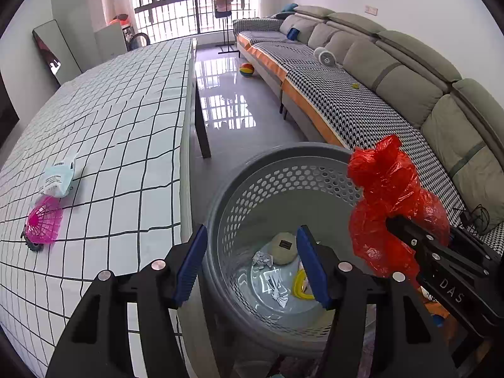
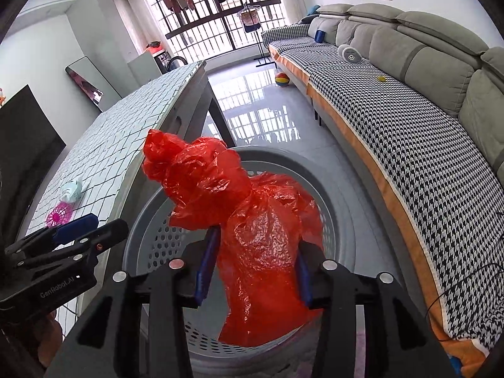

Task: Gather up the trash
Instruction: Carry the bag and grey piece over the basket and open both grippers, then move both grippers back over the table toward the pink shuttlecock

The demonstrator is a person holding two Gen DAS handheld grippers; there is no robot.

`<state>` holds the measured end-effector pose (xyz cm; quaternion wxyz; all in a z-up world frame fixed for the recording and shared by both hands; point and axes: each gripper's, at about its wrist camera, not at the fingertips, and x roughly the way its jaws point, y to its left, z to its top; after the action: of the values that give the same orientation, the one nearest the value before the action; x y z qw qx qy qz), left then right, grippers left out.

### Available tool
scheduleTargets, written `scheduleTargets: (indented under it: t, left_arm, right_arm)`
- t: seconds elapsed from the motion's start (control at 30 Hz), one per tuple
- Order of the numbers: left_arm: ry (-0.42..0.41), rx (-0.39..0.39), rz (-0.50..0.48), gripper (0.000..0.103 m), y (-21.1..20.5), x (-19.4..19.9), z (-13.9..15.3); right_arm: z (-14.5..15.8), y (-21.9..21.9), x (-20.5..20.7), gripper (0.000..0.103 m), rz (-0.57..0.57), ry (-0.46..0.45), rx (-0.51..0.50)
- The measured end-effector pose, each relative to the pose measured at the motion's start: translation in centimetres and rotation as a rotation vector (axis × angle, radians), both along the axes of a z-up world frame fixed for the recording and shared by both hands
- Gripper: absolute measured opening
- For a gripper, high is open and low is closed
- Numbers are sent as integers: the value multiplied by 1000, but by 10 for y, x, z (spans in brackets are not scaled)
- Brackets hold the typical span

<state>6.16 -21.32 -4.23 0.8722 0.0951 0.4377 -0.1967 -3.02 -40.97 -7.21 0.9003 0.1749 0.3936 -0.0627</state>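
Bin work about half done, by my reading. Your right gripper [image 2: 255, 271] hangs over the grey perforated bin [image 1: 283, 170] with the crumpled red plastic bag [image 2: 252, 220] between its blue pads [image 2: 204, 267]; whether they press on it I cannot tell. Your left gripper [image 1: 252, 261] stands open and empty, its jaws framing the bin floor below. Already down there: a crumpled foil scrap [image 1: 263, 258], a round beige lump [image 1: 283, 247], a yellow ring [image 1: 300, 285]. Left of the left jaws, on the checked table [image 1: 126, 126], a face mask [image 1: 58, 178] and a pink mesh piece [image 1: 44, 220] remain to collect.
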Motion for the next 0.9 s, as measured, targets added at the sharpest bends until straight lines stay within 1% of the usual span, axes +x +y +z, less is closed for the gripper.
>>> scheduleTargets:
  t: [0.03, 0.07, 0.1, 0.17, 0.23, 0.33, 0.6, 0.63, 0.7, 0.77, 0.9]
  left_arm:
    - [-2, -1, 2, 61, 1, 0, 0]
    - [-4, -3, 6, 63, 2, -1, 1]
    - [-6, -4, 9, 64, 3, -2, 2]
    - [-11, -8, 17, 68, 6, -3, 3]
    - [-17, -13, 25, 70, 9, -4, 5]
    - [-24, -20, 35, 71, 14, -5, 7]
    - [-38, -37, 53, 75, 24, -9, 13]
    - [-41, -40, 54, 76, 25, -10, 13]
    - [-49, -46, 55, 78, 27, -11, 16]
    - [-56, -51, 58, 81, 28, -12, 18]
    - [-79, -56, 73, 88, 34, -14, 21]
  right_arm:
    - [1, 0, -1, 42, 5, -6, 3]
    - [2, 1, -1, 46, 10, -11, 6]
    - [3, 0, -2, 52, 13, -15, 8]
    - [4, 2, -1, 59, 20, -17, 6]
    - [4, 3, 0, 60, 18, -15, 5]
    - [6, 4, 0, 60, 15, -17, 12]
    - [12, 13, -5, 60, 16, -25, -10]
    - [13, 14, -6, 60, 17, -25, -12]
    - [14, 15, -8, 64, 16, -27, -18]
    - [15, 16, -10, 65, 14, -34, -22]
    - [18, 20, -13, 66, 13, -40, -28]
